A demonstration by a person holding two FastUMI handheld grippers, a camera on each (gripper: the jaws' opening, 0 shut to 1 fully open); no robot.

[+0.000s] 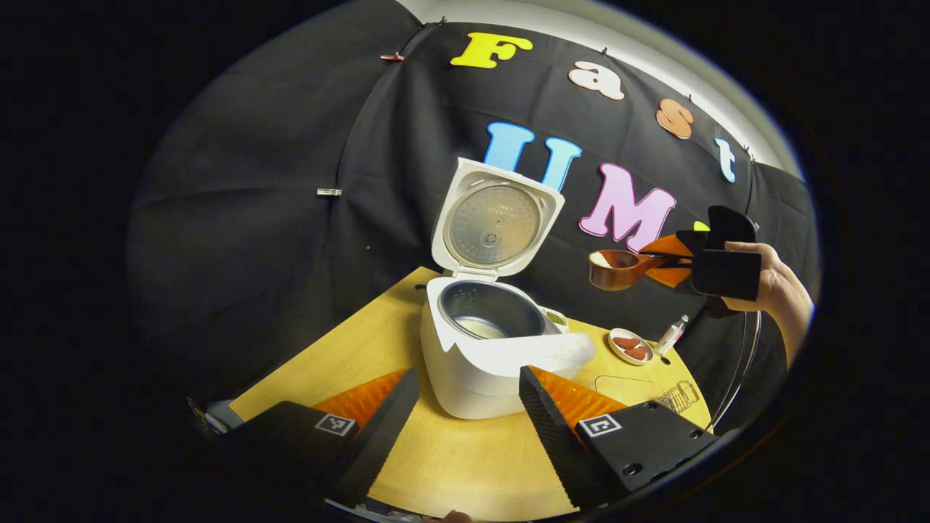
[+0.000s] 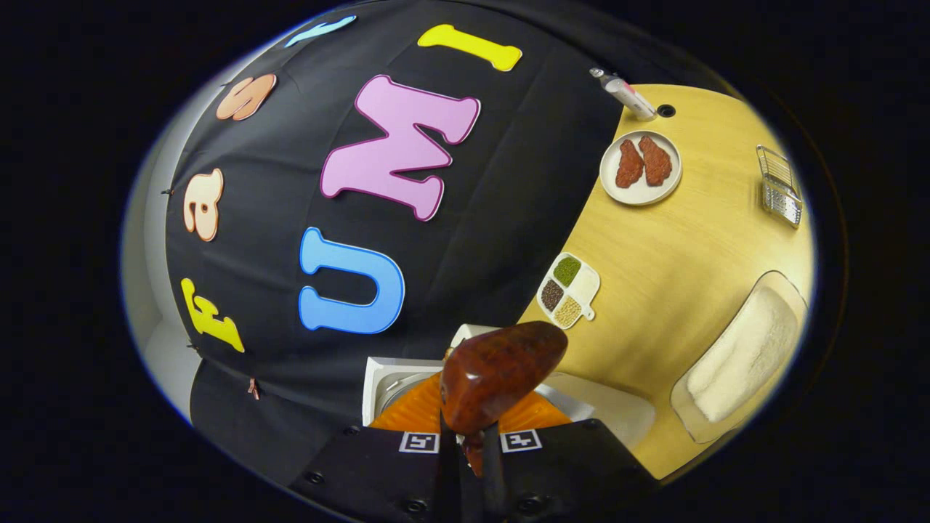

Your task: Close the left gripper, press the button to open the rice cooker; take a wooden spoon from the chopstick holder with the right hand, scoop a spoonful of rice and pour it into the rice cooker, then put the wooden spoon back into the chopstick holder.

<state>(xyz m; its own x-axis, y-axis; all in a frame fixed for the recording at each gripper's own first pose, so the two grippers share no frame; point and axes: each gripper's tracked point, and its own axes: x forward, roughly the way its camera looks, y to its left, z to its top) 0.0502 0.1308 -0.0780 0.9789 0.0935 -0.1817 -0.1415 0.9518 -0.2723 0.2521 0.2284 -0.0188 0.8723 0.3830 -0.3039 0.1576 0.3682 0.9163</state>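
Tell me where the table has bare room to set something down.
Bare wood lies between the plate of meat, the divided grain dish and the rice tray. Another patch lies before the rice cooker, by the left gripper. The wall side is crowded.

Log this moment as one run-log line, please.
phase: carrying rice to cooker | rice cooker: lid open | right gripper: shut on wooden spoon, rice in bowl | left gripper: open, idle

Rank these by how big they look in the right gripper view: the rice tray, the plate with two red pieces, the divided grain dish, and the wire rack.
1. rice tray
2. plate
3. divided grain dish and wire rack: look alike, unranked. Fisheye edge stretch makes sizes unsure.
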